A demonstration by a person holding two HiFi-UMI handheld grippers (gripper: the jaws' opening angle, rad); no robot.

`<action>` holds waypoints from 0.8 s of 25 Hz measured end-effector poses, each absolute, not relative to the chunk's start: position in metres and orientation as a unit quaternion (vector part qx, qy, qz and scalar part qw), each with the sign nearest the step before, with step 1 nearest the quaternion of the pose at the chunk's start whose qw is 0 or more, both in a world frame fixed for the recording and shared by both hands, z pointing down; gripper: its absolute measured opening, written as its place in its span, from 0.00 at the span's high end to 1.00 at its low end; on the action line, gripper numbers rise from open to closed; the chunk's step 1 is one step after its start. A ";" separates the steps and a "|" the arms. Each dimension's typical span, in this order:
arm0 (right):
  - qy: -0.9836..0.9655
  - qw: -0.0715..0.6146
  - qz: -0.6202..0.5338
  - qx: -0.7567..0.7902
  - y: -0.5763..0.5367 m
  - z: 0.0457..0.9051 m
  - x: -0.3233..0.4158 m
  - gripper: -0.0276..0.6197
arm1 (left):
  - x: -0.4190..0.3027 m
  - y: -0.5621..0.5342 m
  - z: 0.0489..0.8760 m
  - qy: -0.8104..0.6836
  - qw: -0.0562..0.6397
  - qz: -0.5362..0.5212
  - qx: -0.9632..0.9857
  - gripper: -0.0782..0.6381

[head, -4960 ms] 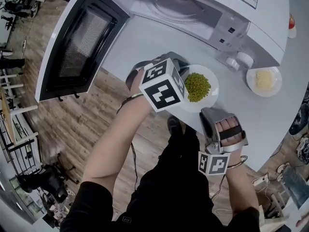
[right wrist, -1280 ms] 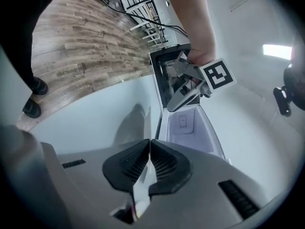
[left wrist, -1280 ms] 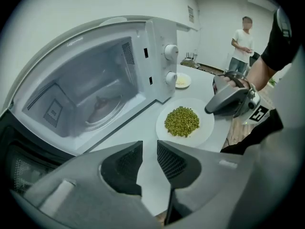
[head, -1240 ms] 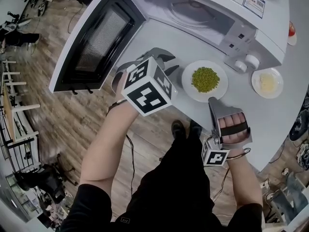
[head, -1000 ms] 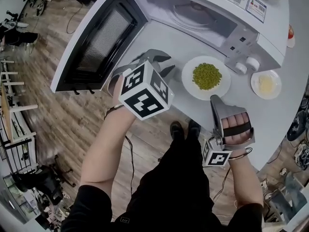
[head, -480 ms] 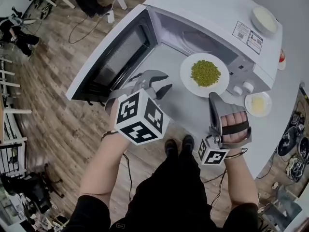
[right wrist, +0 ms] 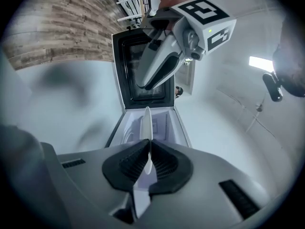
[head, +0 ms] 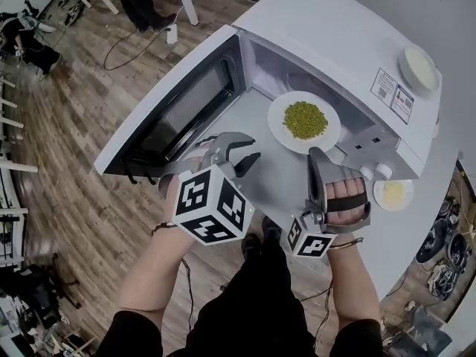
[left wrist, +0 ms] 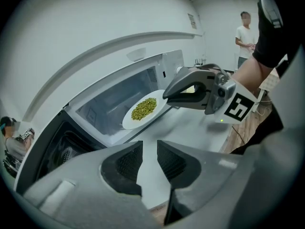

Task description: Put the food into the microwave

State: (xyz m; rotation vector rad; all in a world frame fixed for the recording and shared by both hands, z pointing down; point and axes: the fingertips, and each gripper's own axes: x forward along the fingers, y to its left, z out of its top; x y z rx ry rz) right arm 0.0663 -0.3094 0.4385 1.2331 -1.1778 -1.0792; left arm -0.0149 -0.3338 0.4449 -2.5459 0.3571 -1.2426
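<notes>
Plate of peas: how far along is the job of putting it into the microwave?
Done: the door of the microwave stands open, and the right gripper has its fingers shut on the rim of the plate. In hand: the plate hangs at the cavity mouth, off the counter. Left: set it down inside and let go. The left gripper is empty.

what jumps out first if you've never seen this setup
A white plate heaped with green peas hangs at the mouth of the open microwave, its rim pinched in the tongs of the right gripper. The left gripper hovers empty, tongs apart, by the swung-out door.
</notes>
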 end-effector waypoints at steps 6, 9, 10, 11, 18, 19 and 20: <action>-0.495 0.538 -0.431 0.528 -0.336 0.459 0.065 0.92 | -0.016 -0.339 0.464 0.118 0.135 -0.429 -0.886 0.75; -0.497 0.547 -0.413 0.532 -0.347 0.469 0.069 0.92 | -0.018 -0.343 0.467 0.119 0.130 -0.426 -0.887 0.75; -0.498 0.550 -0.409 0.531 -0.350 0.472 0.070 0.92 | -0.018 -0.344 0.467 0.119 0.129 -0.426 -0.888 0.75; -0.498 0.553 -0.403 0.532 -0.353 0.474 0.072 0.92 | -0.018 -0.345 0.467 0.118 0.129 -0.426 -0.888 0.75; -0.502 0.570 -0.371 0.535 -0.368 0.486 0.085 0.92 | -0.015 -0.347 0.469 0.105 0.139 -0.436 -0.883 0.75; -0.504 0.572 -0.367 0.533 -0.369 0.488 0.085 0.92 | -0.014 -0.346 0.470 0.103 0.137 -0.436 -0.883 0.75; -0.508 0.575 -0.362 0.530 -0.370 0.489 0.084 0.92 | -0.013 -0.344 0.469 0.101 0.135 -0.437 -0.884 0.75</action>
